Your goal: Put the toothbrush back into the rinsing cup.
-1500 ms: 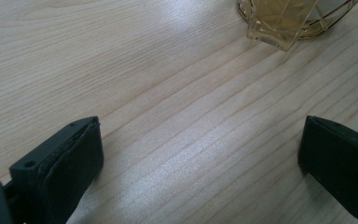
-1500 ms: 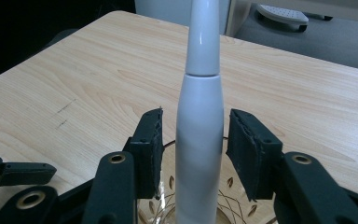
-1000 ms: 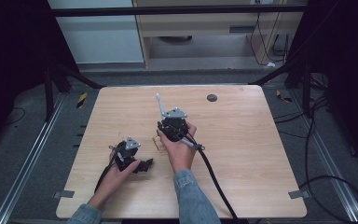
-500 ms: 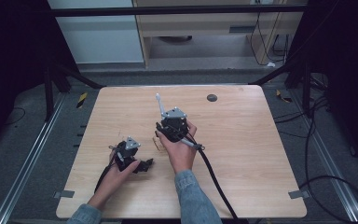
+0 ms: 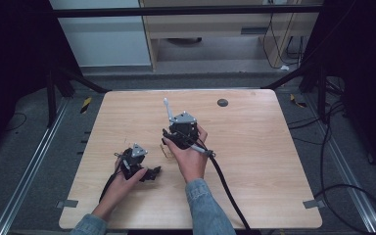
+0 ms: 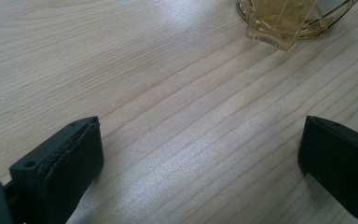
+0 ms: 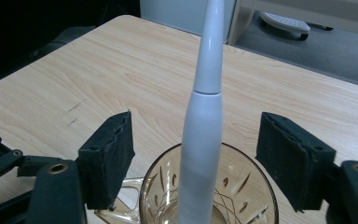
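White toothbrush (image 7: 205,116) standing in an amber glass cup (image 7: 209,196)

It rises between the right gripper's (image 7: 198,158) just-opening fingers, untouched; the left gripper's (image 6: 200,158) fingers stand apart over the pale wood desk (image 5: 254,147), above a grey floor (image 5: 352,147).

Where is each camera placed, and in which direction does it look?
High view: fixed above the person's side, looking forward and down on the wooden table; both forearms, the left tool and the right tool show.
Left gripper view: rides on the left tool, facing the tabletop; its black jaws stand apart.
Right gripper view: rides on the right tool, looking down on an amber glass cup holding a white toothbrush; its jaws have just been opening around the toothbrush.
Shared: the cup appears in both gripper views.
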